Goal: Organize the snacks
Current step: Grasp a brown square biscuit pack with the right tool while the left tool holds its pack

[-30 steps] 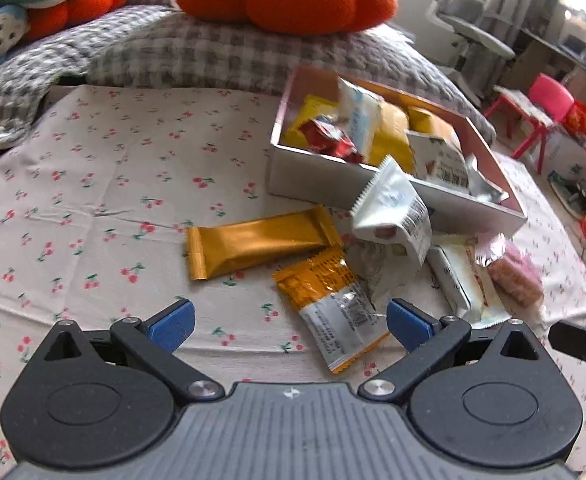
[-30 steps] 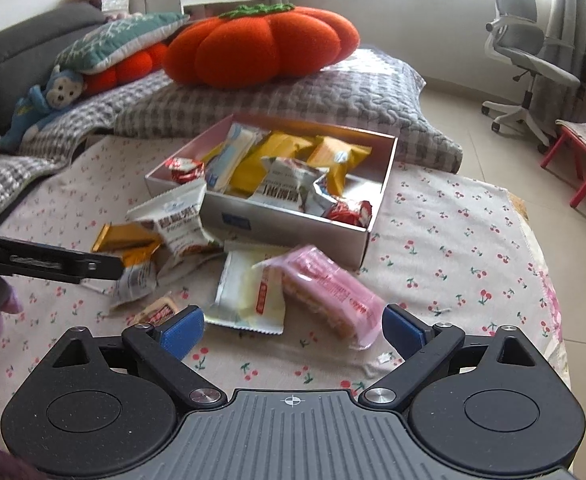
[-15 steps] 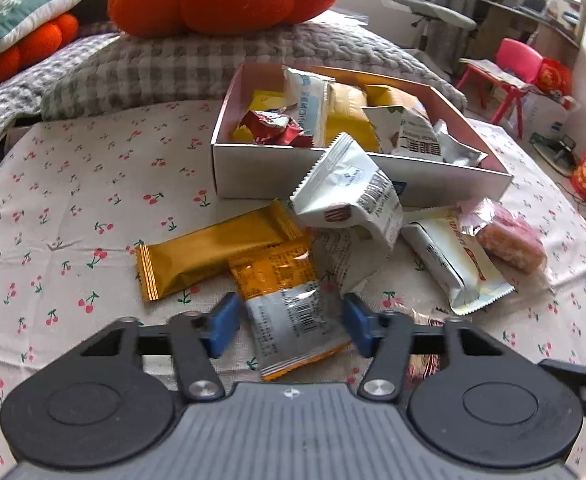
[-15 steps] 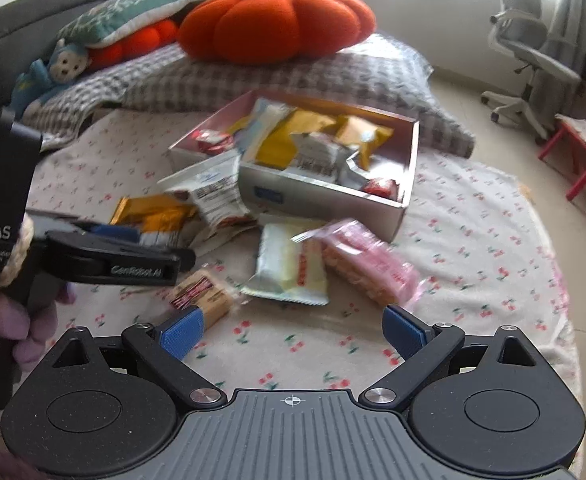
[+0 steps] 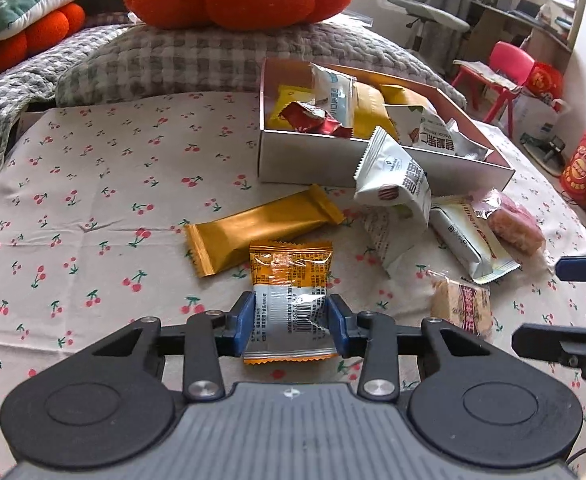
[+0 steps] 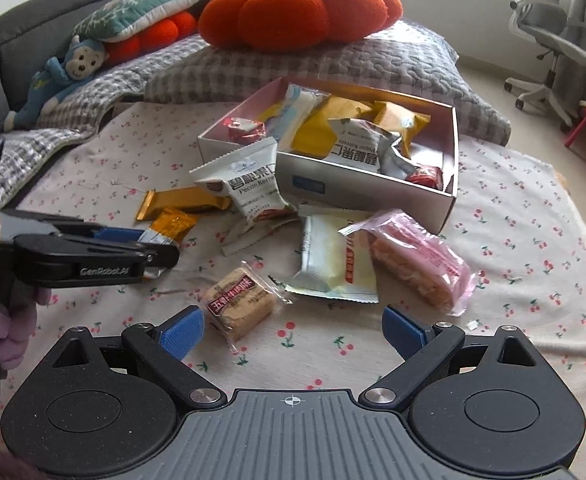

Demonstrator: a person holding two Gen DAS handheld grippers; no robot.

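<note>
While around orange packet [image 5: 290,300], left tongs [image 5: 290,325].

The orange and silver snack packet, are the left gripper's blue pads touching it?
Touching. Left wrist view: left gripper pads press both sides of orange and silver packet.

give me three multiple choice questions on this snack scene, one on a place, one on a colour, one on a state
1. Where does the long gold bar lie?
A in the box
B on the cloth, outside the box
C on the cushion

2. What colour is the pumpkin cushion?
A orange
B blue
C white

3. How is the right gripper?
A shut on a biscuit
B open, nothing between its fingers
C out of view

Answers: 1 B, it lies on the cherry cloth in front of the box. 2 A, it is plainly orange. 3 B, its fingers stand wide apart.
</note>
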